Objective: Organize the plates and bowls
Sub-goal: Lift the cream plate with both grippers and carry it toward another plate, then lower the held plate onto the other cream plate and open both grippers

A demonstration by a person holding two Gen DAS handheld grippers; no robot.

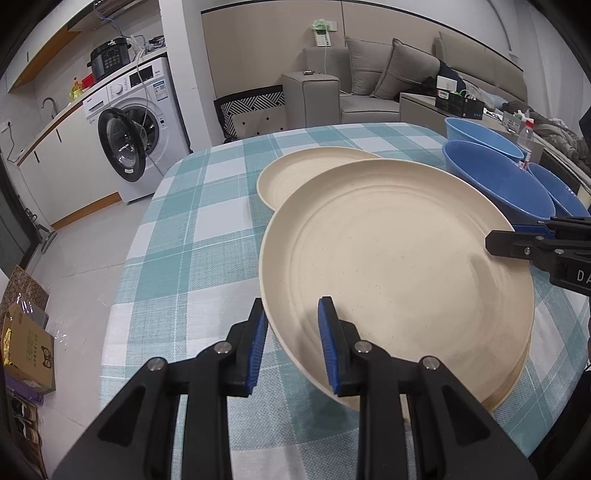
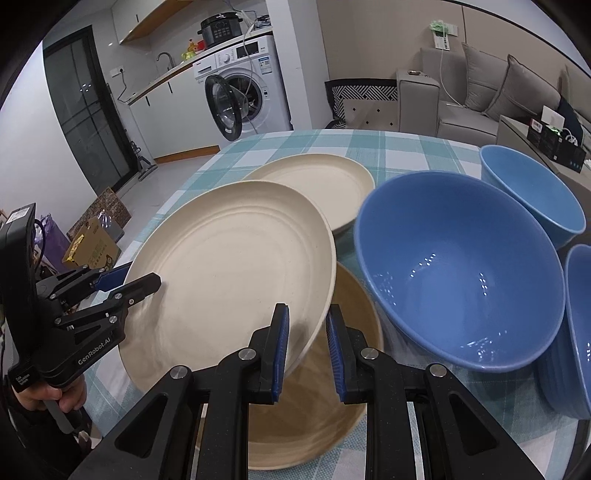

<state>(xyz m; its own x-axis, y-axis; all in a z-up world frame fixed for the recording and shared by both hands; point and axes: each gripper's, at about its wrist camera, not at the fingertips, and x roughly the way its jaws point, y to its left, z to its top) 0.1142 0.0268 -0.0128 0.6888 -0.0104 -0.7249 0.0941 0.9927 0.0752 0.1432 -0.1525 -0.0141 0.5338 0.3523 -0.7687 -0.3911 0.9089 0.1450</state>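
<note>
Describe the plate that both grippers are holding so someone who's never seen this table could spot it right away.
On the checked tablecloth, left of the blue bowls, sit three cream plates. The held plate is the tilted one, pinched at opposite rims by the left gripper and right gripper, raised over another plate. The third plate lies flat behind it.

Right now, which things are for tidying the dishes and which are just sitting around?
For the job: lifted plate, held by left claw and right claw; plate underneath; far plate; blue bowls.
Just around: washing machine, sofa, cooker, cardboard box.
</note>
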